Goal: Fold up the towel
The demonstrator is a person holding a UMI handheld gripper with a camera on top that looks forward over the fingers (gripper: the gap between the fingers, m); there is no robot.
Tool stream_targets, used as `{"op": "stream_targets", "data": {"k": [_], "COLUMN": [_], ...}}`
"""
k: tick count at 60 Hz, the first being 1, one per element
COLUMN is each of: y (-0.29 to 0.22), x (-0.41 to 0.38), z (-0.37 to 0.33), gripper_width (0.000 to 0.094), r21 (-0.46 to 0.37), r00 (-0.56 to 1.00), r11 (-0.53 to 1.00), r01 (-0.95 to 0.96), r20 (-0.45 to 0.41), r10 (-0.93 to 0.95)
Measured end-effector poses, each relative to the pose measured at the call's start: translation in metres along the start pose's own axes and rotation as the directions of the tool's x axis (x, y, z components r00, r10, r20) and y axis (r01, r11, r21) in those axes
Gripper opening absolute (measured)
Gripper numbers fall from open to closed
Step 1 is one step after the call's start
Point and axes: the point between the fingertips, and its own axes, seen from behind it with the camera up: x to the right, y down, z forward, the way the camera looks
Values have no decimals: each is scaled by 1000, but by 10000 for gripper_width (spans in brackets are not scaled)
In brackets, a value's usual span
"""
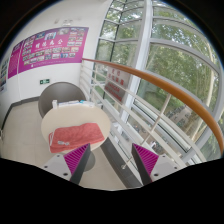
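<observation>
Towel (76,137) lies ahead of the jaws and slightly toward the left finger, on a small round table (95,117). We note the gripper (110,165) is held well back from it: jaws spread wide, nothing between the pads, both fingers apart from the cloth.

Materials: the towel is pinkish-red, soft-looking, lying in a rumpled, roughly rectangular heap with a thicker rolled edge on the side nearest us. We cannot tell which edge is a free corner. The tabletop is pale, smooth and round; a dark grey chair back (60,97) stands beyond it. A curved wooden handrail (170,88) on white posts runs beyond the right finger.

Risks, as we judge them:
- The cloth is bunched, so a pinch may take several layers or only a fold crest, and the fold would come out crooked.
- The smooth top may let the towel slide rather than lift.
- The towel sits near the table's near rim; dragging it toward the jaws could pull it off.
</observation>
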Motion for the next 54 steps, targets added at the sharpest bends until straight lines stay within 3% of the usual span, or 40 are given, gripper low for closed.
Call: {"op": "stream_targets", "data": {"k": [20, 34, 44, 54], "y": [49, 108, 107, 85], "x": [-29, -162, -276, -355], "z": [23, 52, 91, 156], "gripper_width": [856, 856, 858, 855], "r21": [-62, -86, -6, 84], "r00": [999, 967, 908, 859], "r11": [997, 989, 979, 959], "r01": [37, 122, 203, 272], "r20": [24, 235, 375, 428], "r10": [-35, -99, -186, -281]}}
